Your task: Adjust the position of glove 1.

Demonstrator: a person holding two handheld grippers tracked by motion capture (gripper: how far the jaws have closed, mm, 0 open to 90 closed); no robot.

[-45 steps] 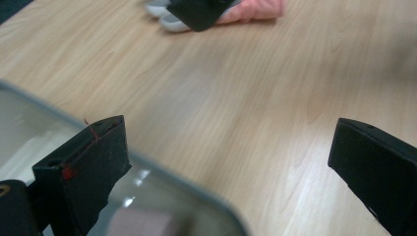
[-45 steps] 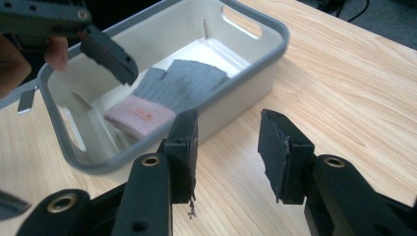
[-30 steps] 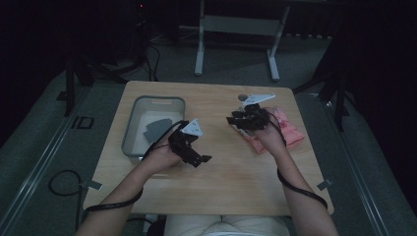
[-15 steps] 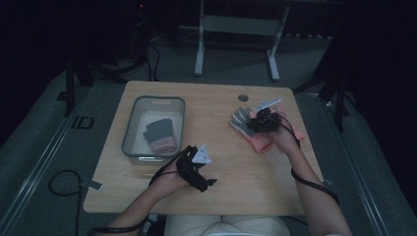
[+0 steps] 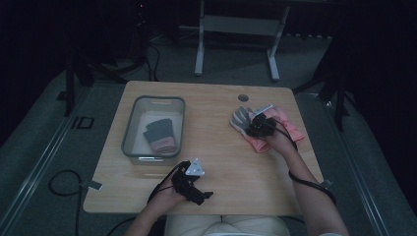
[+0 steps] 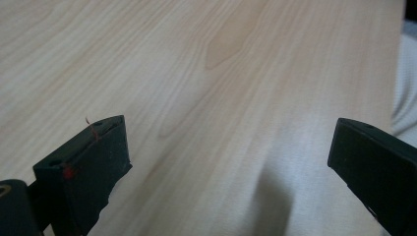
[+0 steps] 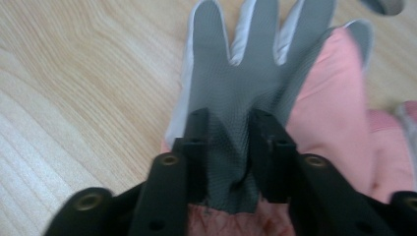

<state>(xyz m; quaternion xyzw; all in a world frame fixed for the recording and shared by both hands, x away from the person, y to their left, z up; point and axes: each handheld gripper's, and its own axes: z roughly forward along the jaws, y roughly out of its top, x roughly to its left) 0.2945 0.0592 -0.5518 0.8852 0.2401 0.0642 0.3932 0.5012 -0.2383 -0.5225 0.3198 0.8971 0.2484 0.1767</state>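
Note:
A grey-palmed glove (image 7: 255,73) lies on a pink glove (image 7: 334,123) at the table's right side; in the high view the grey glove (image 5: 241,118) sits just left of the pink one (image 5: 287,129). My right gripper (image 7: 231,147) is shut on the grey glove's palm fabric, seen from above at the right gripper (image 5: 256,125). My left gripper (image 5: 196,192) rests low near the table's front edge, open, with bare wood between its jaws in the left gripper view (image 6: 226,162).
A clear bin (image 5: 132,132) at the table's left holds another folded grey and pink glove (image 5: 160,135). A round cable hole (image 5: 243,97) lies at the back of the wooden table (image 5: 211,152). A metal stand's legs (image 5: 236,44) rise beyond it.
My left gripper has pulled back from beside the bin toward the front edge. My right gripper moved onto the gloves and closed on the grey one.

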